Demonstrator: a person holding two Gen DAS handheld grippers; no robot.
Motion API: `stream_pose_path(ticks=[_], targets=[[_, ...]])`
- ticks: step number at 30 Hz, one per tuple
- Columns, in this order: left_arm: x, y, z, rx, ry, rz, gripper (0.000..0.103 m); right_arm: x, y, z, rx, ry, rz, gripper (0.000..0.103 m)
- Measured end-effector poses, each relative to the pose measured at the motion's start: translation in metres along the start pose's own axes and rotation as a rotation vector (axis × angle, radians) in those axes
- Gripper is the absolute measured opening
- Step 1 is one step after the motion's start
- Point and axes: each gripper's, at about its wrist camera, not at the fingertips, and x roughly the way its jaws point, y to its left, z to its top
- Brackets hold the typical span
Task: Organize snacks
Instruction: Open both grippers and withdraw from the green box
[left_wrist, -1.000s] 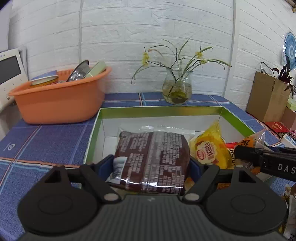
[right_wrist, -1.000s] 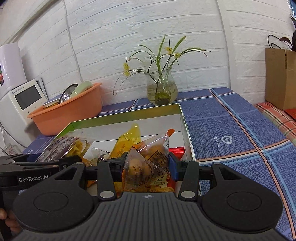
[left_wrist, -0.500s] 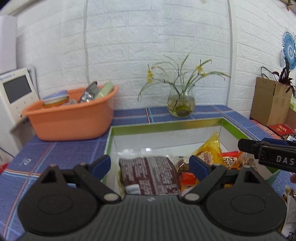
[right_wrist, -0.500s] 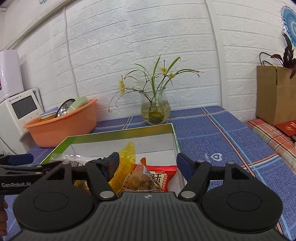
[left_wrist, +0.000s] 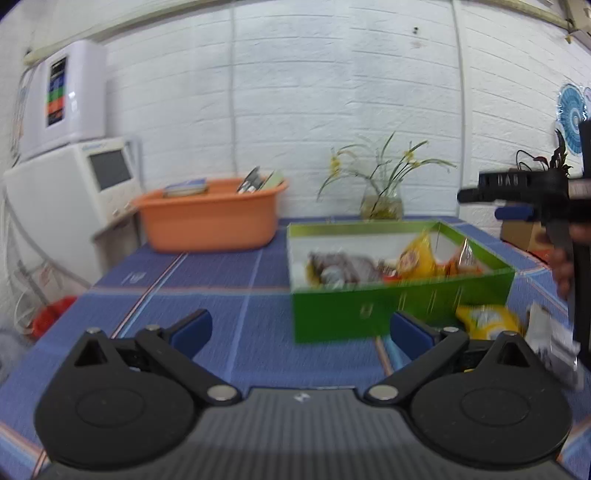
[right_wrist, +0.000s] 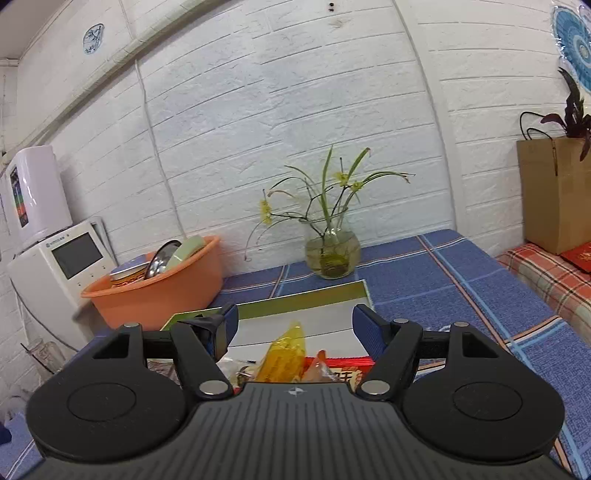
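**Inspector:** Your left gripper (left_wrist: 300, 332) has just spread its jaws wide with nothing between them; it hangs over bare cloth, short of the green box (left_wrist: 399, 306). The brown packet (left_wrist: 340, 271) lies inside, at the box's left end.

**Operator:** And the right?

**Inspector:** Your right gripper (right_wrist: 295, 325) has likewise spread fully, empty, above the box's right end, over the yellow bag (right_wrist: 286, 350). One yellow packet (left_wrist: 487, 322) lies outside, against the box's front wall, probably your next pick.

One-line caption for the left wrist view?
Open left gripper over the blue tablecloth, green box of snacks ahead, yellow packet outside it.
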Motion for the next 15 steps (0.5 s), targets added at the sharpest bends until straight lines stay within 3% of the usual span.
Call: stream_pose_path(ticks=[6,10,15], targets=[[-0.017,0.01,-0.039,0.013,0.11,-0.03,0.102,-0.024,0.034,-0.009,-0.163,0.033,0.109,0.103],[-0.015,0.004,-0.046,0.038,0.125,-0.089,0.102,-0.063,0.04,-0.034,-0.249,0.065,0.186,0.103],[0.0,-0.012,-0.057,0.075,0.185,-0.168,0.102,-0.114,0.024,-0.067,-0.158,0.093,0.091,0.103]])
